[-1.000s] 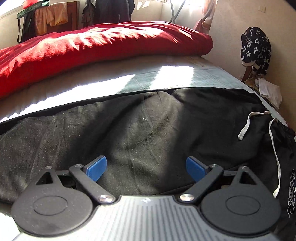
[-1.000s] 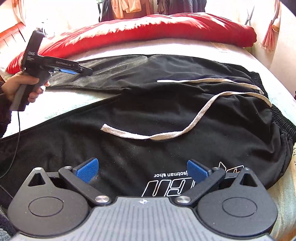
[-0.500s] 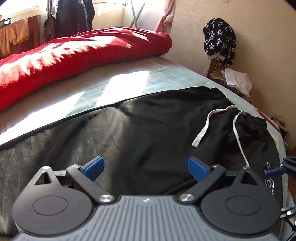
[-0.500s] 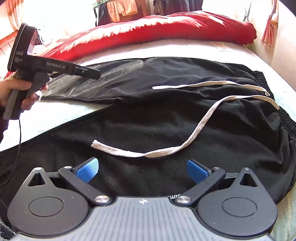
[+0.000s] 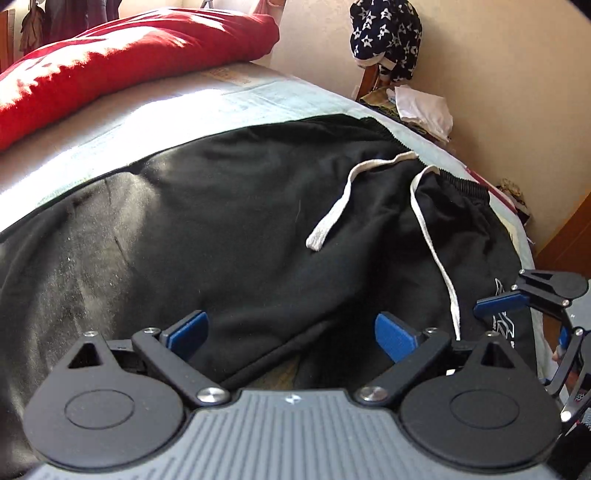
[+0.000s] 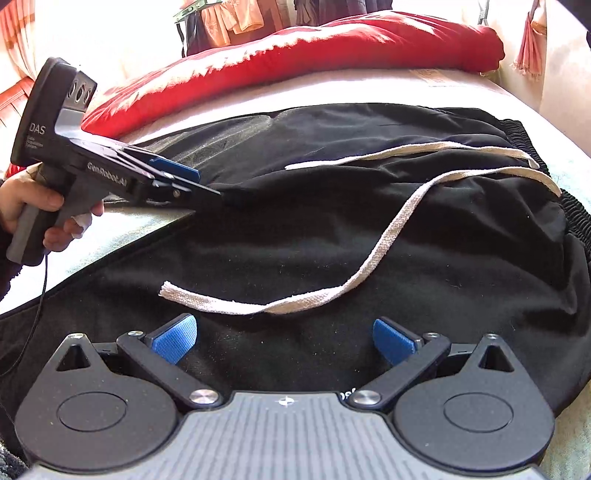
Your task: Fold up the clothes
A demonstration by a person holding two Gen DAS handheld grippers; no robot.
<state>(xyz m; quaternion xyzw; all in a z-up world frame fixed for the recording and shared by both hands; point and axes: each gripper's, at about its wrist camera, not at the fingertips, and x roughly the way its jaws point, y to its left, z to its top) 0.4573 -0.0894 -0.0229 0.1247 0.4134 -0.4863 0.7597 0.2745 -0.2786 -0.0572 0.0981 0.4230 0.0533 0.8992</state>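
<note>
Black sweatpants (image 5: 240, 229) with a white drawstring (image 5: 332, 218) lie flat across the bed; they also show in the right wrist view (image 6: 369, 229), the drawstring (image 6: 369, 258) trailing over the front. My left gripper (image 5: 291, 332) is open, low over the crotch area where the two legs meet. It shows from the side in the right wrist view (image 6: 199, 188), reaching over the far leg. My right gripper (image 6: 284, 339) is open, just above the near hip by the white print. Its fingers (image 5: 498, 301) show at the left wrist view's right edge.
A red duvet (image 6: 295, 55) lies along the far side of the bed (image 5: 147, 110). A star-patterned garment (image 5: 384, 37) hangs by the wall, with white cloth (image 5: 424, 107) below it. Clothes hang on a rack (image 6: 229, 22) behind the bed.
My left gripper has swung right along the pants toward the waistband and crotch. My right gripper has edged forward and lower over the near hip. Both stay open.
</note>
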